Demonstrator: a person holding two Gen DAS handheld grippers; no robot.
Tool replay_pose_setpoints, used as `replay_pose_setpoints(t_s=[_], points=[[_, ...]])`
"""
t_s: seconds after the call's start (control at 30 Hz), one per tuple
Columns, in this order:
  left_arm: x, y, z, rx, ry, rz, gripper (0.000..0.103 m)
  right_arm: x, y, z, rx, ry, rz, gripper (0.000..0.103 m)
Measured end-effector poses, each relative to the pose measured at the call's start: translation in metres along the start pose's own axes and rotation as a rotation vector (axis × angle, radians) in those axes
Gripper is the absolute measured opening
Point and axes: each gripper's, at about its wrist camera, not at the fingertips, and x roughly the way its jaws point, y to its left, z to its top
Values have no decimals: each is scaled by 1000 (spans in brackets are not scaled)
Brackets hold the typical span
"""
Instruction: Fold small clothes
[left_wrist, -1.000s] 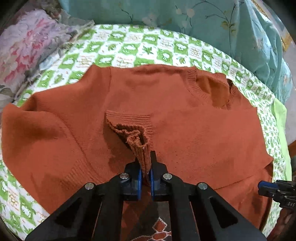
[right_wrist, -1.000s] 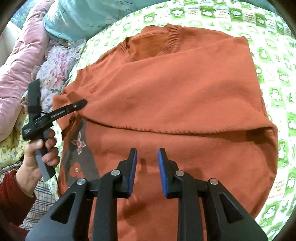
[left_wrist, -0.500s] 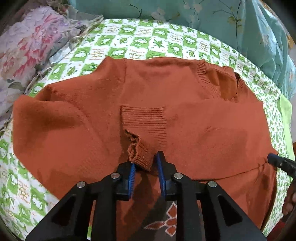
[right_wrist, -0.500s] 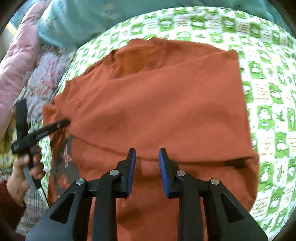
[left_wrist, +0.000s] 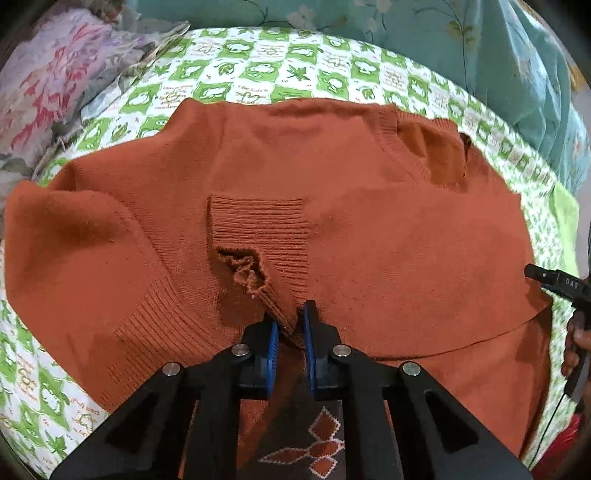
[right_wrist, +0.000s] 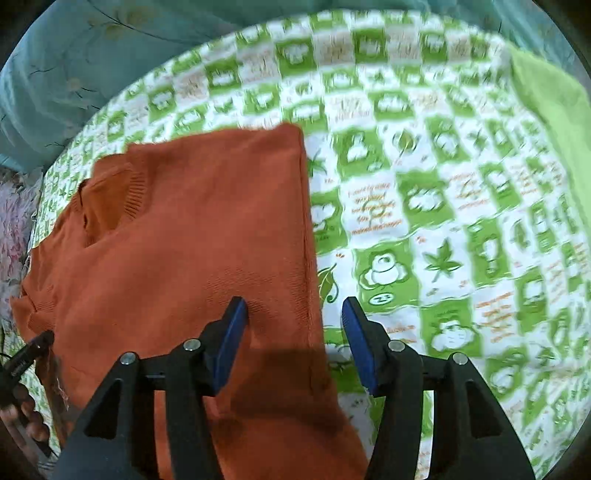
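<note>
A rust-orange knit sweater (left_wrist: 369, 240) lies flat on a green-and-white checked sheet (left_wrist: 295, 74), its sleeves folded across the body. The ribbed sleeve cuff (left_wrist: 266, 229) lies on the middle of the body. My left gripper (left_wrist: 290, 332) is open, its jaws a little apart, with the cuff's crumpled end between the pads. In the right wrist view the sweater (right_wrist: 192, 258) fills the left half. My right gripper (right_wrist: 293, 325) is open wide and straddles the sweater's right side edge, empty.
A teal floral quilt (left_wrist: 443, 44) lies along the far side. A pink floral blanket (left_wrist: 44, 81) is heaped at the left. A lime-green cloth (right_wrist: 546, 92) lies at the sheet's right edge. The right gripper's tip (left_wrist: 554, 284) shows at the left view's right edge.
My left gripper has opened off the sleeve cuff, which now lies flat on the sweater. My right gripper has swung right to the sweater's side edge and opened wider.
</note>
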Motion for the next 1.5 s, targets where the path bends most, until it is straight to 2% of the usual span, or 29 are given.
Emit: replay_pose_setpoints(t_s=[0.03,0.07,0.1,0.17,0.2,0.27,0.33,0.4,0.43,0.5,0.6,0.7,0.8,0.87,0.9,0.93,0.97,1.03,1.1,1.2,1.3,1.37,1.4,1.43,1.5], points=[[-1,-4,0,13,-1,11,9,5,4,0,-28,22,-3,30],[-3,-7,-1,28,-5,27,9,7,9,0,-68,28,-29,13],[-4,-9,-2,43,-3,47,10,5,18,1,-129,16,-80,12],[0,-9,-4,65,27,95,15,4,22,2,-151,6,-126,12],[1,-9,-5,71,39,106,16,6,22,2,-149,17,-138,13],[-8,-9,-9,71,39,86,18,6,25,2,-151,24,-161,22],[-22,-6,-16,74,30,67,20,-7,33,0,-148,-3,-132,39],[-38,3,-27,52,24,56,34,-23,44,-5,-163,-48,-95,56],[-45,8,-31,33,20,57,37,-34,51,-10,-180,-78,-82,59],[-59,24,-40,-26,16,48,38,-45,62,-19,-203,-98,-45,59],[-77,52,-51,-131,7,63,42,-53,80,-38,-225,-66,57,59],[-80,77,-56,-204,9,72,44,-52,108,-69,-276,-30,106,59],[-80,91,-56,-234,5,79,44,-46,137,-94,-367,14,144,59],[-85,87,-53,-215,-15,54,46,-42,155,-110,-425,51,176,59],[-86,85,-53,-203,-18,37,55,-42,160,-114,-440,60,187,59],[-86,82,-53,-188,-16,21,70,-43,167,-122,-456,69,199,59],[-84,76,-53,-174,-8,32,76,-45,170,-131,-468,74,208,59],[-79,72,-54,-178,-2,67,79,-51,174,-142,-490,81,223,59],[-68,79,-57,-245,29,64,79,-55,180,-145,-509,82,230,59],[-54,101,-63,-419,57,-32,76,-59,181,-145,-525,69,229,59],[-45,117,-66,-538,43,-108,69,-61,176,-148,-525,69,219,59],[-40,120,-63,-556,26,-130,50,-56,180,-145,-519,75,215,59],[-38,121,-59,-550,18,-134,18,-54,179,-145,-518,77,211,59],[-37,120,-56,-541,11,-140,8,-54,179,-146,-516,78,204,59],[-46,113,-51,-506,-27,-106,6,-53,180,-147,-519,75,188,59]])
